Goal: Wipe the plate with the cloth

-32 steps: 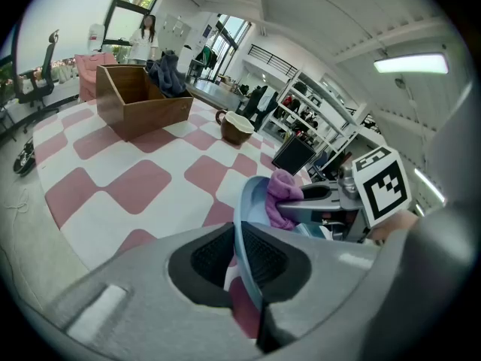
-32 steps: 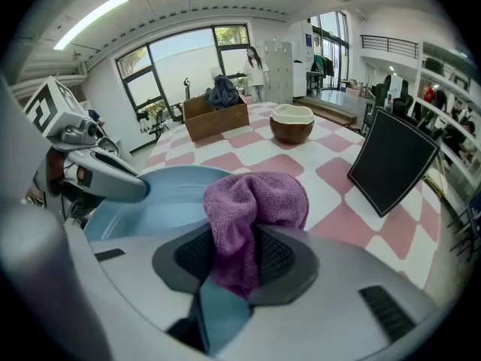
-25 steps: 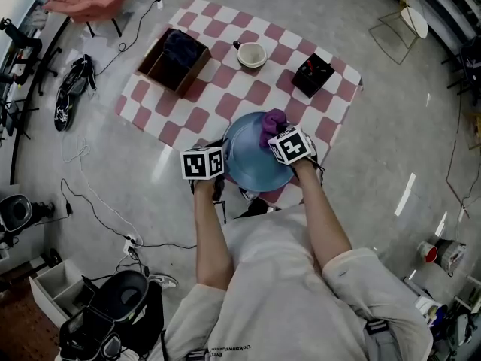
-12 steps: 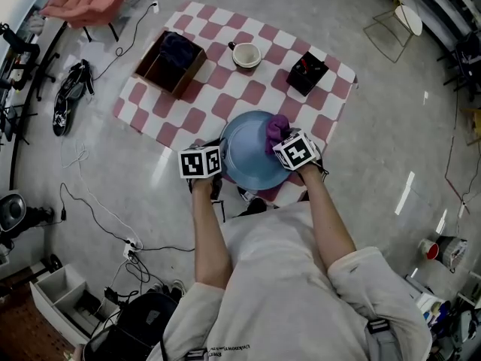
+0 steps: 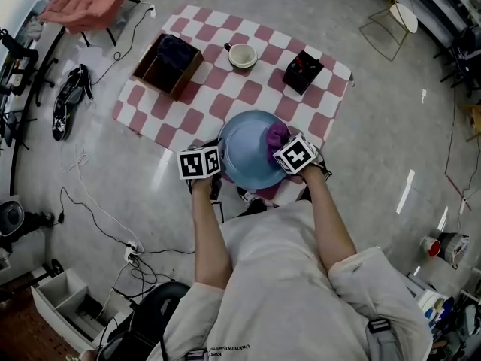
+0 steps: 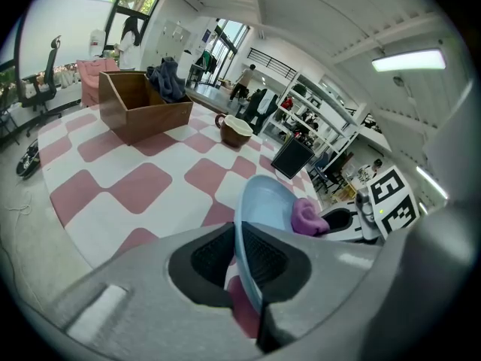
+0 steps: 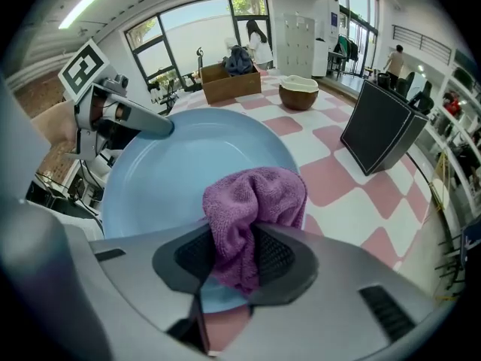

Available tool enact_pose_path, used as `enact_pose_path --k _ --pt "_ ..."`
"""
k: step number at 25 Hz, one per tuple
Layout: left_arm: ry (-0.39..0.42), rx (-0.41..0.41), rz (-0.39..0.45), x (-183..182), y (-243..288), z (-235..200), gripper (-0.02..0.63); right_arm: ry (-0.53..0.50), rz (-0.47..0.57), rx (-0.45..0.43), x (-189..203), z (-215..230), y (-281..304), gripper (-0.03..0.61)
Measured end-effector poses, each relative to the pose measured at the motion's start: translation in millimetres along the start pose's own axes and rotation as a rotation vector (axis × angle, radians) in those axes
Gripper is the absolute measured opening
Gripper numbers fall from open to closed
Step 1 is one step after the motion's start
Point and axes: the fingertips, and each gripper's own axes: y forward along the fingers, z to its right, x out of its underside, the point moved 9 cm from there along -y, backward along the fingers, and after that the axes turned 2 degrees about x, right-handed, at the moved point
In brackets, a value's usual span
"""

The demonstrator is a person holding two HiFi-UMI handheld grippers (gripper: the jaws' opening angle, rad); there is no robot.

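A light blue plate (image 5: 248,150) is held up above the checkered mat, tilted toward the right. My left gripper (image 5: 216,162) is shut on its left rim; the left gripper view shows the plate (image 6: 259,216) edge-on between the jaws. My right gripper (image 5: 284,150) is shut on a bunched purple cloth (image 5: 276,135) that presses on the right part of the plate's face. In the right gripper view the cloth (image 7: 252,209) bulges out of the jaws against the plate (image 7: 180,171). The left gripper (image 7: 128,115) shows at that plate's far rim.
A red-and-white checkered mat (image 5: 225,89) lies on the floor. On it stand a wooden box (image 5: 167,65) with dark cloth, a cream bowl (image 5: 242,55) and a black box (image 5: 302,72). Cables (image 5: 98,201) and shoes (image 5: 69,100) lie at the left.
The purple cloth and my right gripper have slid down and to the right across the plate's face. The left gripper keeps hold of the plate's rim in about the same place.
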Motion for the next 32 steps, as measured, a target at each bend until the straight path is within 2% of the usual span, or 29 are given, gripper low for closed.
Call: enact_pose_path --k 8,13,20,32 --pt "0.002 -0.022 0.010 3 -2 0 0.029 -0.043 -0.067 -0.072 9 -13 -4 0.129" --pt "0.010 -0.022 0.010 6 -4 3 0.029 -0.064 -0.098 -0.163 16 -26 -6 0.129" --pt "0.002 -0.026 0.015 11 -5 1 0.029 -0.074 -0.114 -0.242 19 -41 -6 0.129" --pt "-0.004 -0.009 0.010 13 -5 -2 0.029 -0.199 -0.075 -0.311 16 -75 -2 0.127"
